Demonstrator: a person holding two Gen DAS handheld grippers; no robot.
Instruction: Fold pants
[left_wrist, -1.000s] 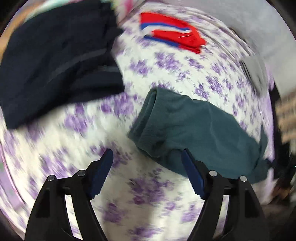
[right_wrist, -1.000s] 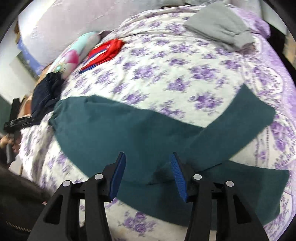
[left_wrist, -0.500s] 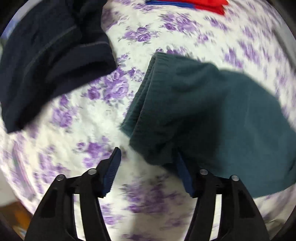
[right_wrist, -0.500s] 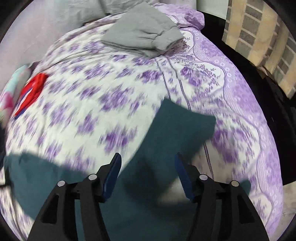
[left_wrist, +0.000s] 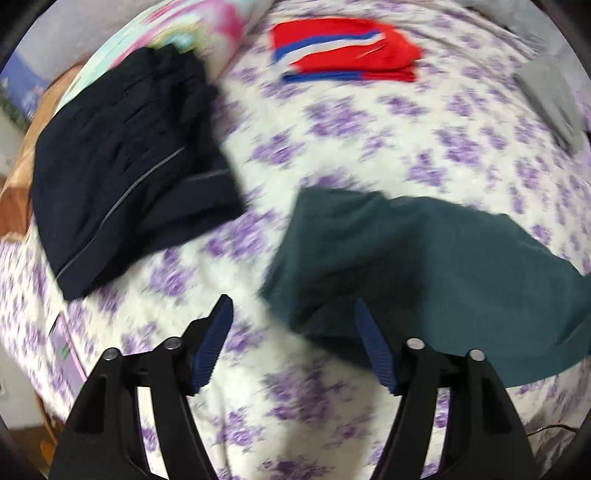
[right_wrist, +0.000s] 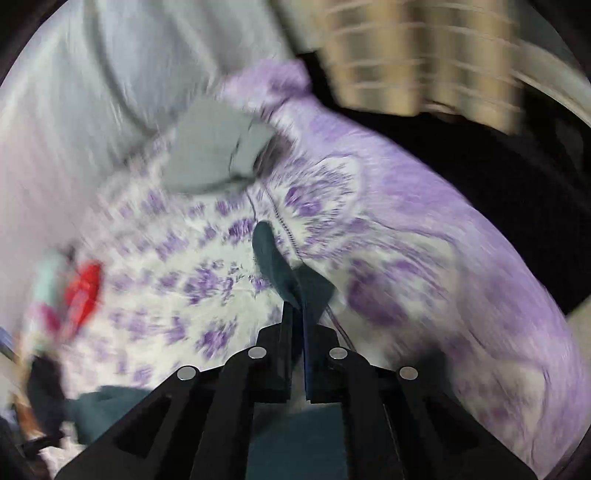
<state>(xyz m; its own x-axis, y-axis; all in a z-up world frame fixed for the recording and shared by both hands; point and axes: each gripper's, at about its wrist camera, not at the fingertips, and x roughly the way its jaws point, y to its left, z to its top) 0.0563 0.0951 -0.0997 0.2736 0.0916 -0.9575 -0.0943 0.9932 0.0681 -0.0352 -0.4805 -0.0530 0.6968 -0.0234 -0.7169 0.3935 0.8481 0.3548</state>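
Lying spread across the white bedspread with purple flowers (left_wrist: 332, 155) are the dark teal knit pants (left_wrist: 424, 266), their ribbed waistband end sitting toward the near edge of the bed in the left wrist view. The left gripper (left_wrist: 295, 343) is hovering over that end with its jaws standing wide apart; its opening has just been changing, first narrowing and then widening again, and the corner of the waistband is lying below the gap with neither blue pad pressing on it. The right gripper (right_wrist: 297, 317) is pinching a fold of the same teal fabric (right_wrist: 273, 262) between its closed jaws, having just snapped together on it, and the cloth is bunching up past the fingertips above the bedspread (right_wrist: 207, 280), near the plain purple border at the bed's far corner. More teal cloth is showing below and to the left of that gripper. A folded navy garment with a thin grey stripe (left_wrist: 125, 173) is resting near the left edge of the bed, partly over a pastel patterned pillow (left_wrist: 192, 29). A folded red garment with blue and white bands (left_wrist: 347, 51) is lying toward the far edge, well apart from the pants. A folded grey garment (right_wrist: 214, 151) is sitting close to the far corner. Both views are blurring heavily.
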